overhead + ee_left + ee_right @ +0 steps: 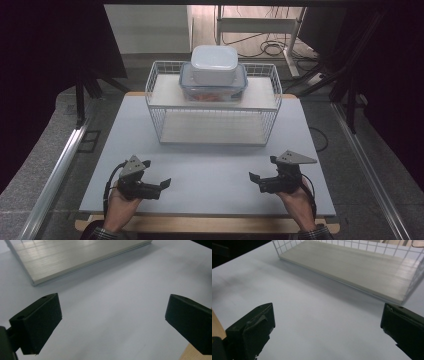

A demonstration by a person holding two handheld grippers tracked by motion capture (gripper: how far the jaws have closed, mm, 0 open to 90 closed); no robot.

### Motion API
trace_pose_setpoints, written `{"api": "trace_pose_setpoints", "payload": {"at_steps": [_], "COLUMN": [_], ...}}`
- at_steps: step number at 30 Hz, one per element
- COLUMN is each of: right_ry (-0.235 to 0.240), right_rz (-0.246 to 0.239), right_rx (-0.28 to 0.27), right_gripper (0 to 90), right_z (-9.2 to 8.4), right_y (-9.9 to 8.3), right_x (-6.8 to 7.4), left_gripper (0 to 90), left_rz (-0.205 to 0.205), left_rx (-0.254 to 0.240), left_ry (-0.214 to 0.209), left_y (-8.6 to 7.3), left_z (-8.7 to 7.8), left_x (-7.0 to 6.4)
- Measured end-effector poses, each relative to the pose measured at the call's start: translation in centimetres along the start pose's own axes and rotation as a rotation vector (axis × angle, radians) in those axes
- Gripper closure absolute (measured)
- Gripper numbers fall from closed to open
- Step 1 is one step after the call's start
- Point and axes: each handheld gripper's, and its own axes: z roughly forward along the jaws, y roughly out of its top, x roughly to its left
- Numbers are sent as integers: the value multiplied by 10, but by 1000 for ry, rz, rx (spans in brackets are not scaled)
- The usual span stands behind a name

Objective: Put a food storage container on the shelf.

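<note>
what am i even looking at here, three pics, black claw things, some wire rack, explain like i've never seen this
A person sits at a white table holding a hand-held clamp tool in each hand: the left gripper and the right gripper. The high view looks down from above. The other two pictures come from cameras riding on each tool, so the black blocks at the bottom are that tool's own jaws, standing wide apart and holding nothing. On the table stands a white wire rack with two shelves. On its top shelf sits a clear container with a white box stacked on it.
</note>
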Motion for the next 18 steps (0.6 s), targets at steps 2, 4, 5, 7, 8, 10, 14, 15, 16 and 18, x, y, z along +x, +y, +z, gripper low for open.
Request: {"api": "trace_pose_setpoints", "payload": {"at_steps": [2,4,5,7,8,10,14,15,16,18], "right_ry": [-6,-15,-18,-23,-27,-28,-37,-38,-39,-40], "right_rz": [6,11,11,15,13,21,27,29,30,35], "right_rx": [5,12,15,19,22,26,37,39,43,52], "right_gripper": [0,0,0,0,0,0,0,0,0,0], "right_z": [-1,-2,-2,-3,-4,-4,-5,-5,-5,-5], "right_y": [-4,-8,-10,-13,-15,-18,-24,-25,-27,-30], "right_x": [-2,-4,-4,-5,-6,-6,-8,-9,-9,-10], "left_gripper": [5,6,5,5,5,5,5,5,5,5], "left_rz": [0,6,7,10,10,10,7,7,6,10], "left_rx": [7,17,22,31,35,42,53,58,62,71], "left_ry": [9,19,23,31,33,39,46,49,50,55], "left_y": [-3,-5,-7,-10,-11,-14,-19,-20,-21,-23], "left_z": [-1,-1,-1,-1,-2,-2,-2,-2,-2,-1], "left_x": [1,2,3,3,4,4,5,5,5,5]}}
